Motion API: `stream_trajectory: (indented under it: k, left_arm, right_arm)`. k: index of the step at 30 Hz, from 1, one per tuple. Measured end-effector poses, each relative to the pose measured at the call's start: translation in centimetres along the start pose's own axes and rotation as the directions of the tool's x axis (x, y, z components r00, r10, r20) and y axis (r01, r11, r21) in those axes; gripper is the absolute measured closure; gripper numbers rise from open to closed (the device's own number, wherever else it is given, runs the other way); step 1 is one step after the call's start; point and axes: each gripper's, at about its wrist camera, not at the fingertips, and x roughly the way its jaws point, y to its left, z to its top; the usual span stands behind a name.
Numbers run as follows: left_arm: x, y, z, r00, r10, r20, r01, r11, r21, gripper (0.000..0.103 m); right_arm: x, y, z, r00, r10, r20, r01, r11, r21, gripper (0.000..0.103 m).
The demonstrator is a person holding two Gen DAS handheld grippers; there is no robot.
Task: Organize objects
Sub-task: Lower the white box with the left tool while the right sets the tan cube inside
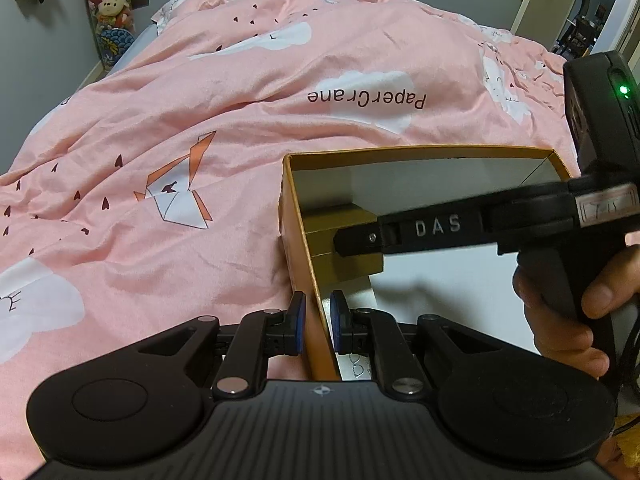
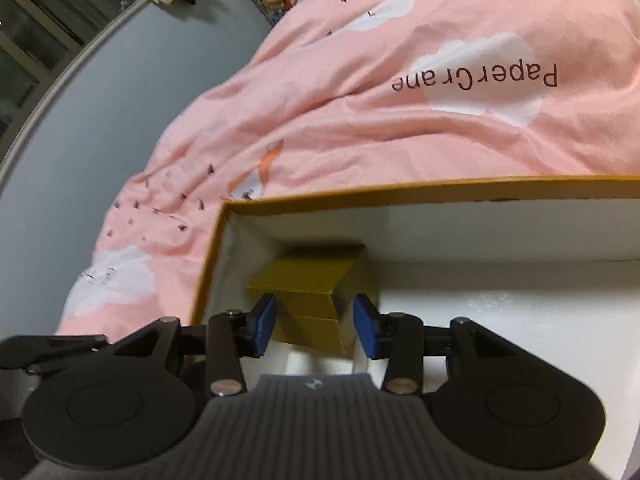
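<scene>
An open orange cardboard box (image 1: 420, 151) with a white inside lies on the bed. My left gripper (image 1: 318, 326) is shut on its left wall, one blue pad outside and one inside. A stack of small gold blocks (image 2: 308, 276) stands in the box's far left corner. My right gripper (image 2: 315, 326) reaches into the box, and its blue pads sit against both sides of the stack's lower blocks. The left wrist view shows the gold stack (image 1: 340, 216) partly behind one black finger (image 1: 360, 240) of the right gripper, with a person's hand (image 1: 572, 320) on its handle.
A rumpled pink duvet (image 1: 200, 100) with white clouds and paper-crane prints covers the bed around the box. Stuffed toys (image 1: 108, 4) hang on the grey wall at the far left. An open doorway (image 1: 592, 20) lies beyond the bed's far right corner.
</scene>
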Motion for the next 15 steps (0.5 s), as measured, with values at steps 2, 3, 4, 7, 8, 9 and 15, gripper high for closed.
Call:
stream_trajectory:
  k: [2,3,4,7,8,9,15]
  left_arm:
    - [0.0,0.0,0.0,1.0,0.001,0.0,-0.001,1.0,-0.001,0.089]
    - [0.0,0.1,0.0,1.0,-0.001,0.0,0.001,1.0,-0.003,0.089]
    - [0.1,0.1,0.0,1.0,-0.003,0.0,0.003,1.0,-0.003,0.089]
    - [0.1,0.1,0.0,1.0,-0.004,0.002,0.004,1.0,-0.001,0.089]
    - [0.1,0.1,0.0,1.0,-0.003,0.002,0.003,1.0,-0.001,0.089]
    - [0.1,0.1,0.0,1.0,-0.002,0.002,0.002,1.0,-0.001,0.089]
    - [0.2,0.1,0.0,1.0,-0.003,0.007,0.003,1.0,-0.001,0.089]
  right_arm:
    - [-0.1,-0.2,0.3,1.0,0.01,0.014,-0.011,1.0,0.025,0.069]
    - [-0.2,-0.3,0.5,1.0,0.012,0.027,-0.013,0.999,0.033,0.071]
    - [-0.4,-0.4,0.6,0.999,0.012,0.04,-0.013,0.999,0.039,0.071]
    - [-0.4,-0.4,0.8,0.999,0.0,0.04,-0.002,0.999,0.036,0.071]
    - [-0.3,-0.5,0.7,0.999,0.0,0.034,-0.002,0.999,0.039,0.07]
    - [-0.1,-0.6,0.7,1.0,0.0,0.03,-0.001,0.999,0.045,0.07]
    - [0.7,-1.0,0.8,1.0,-0.002,0.03,0.0,0.998,0.066,0.07]
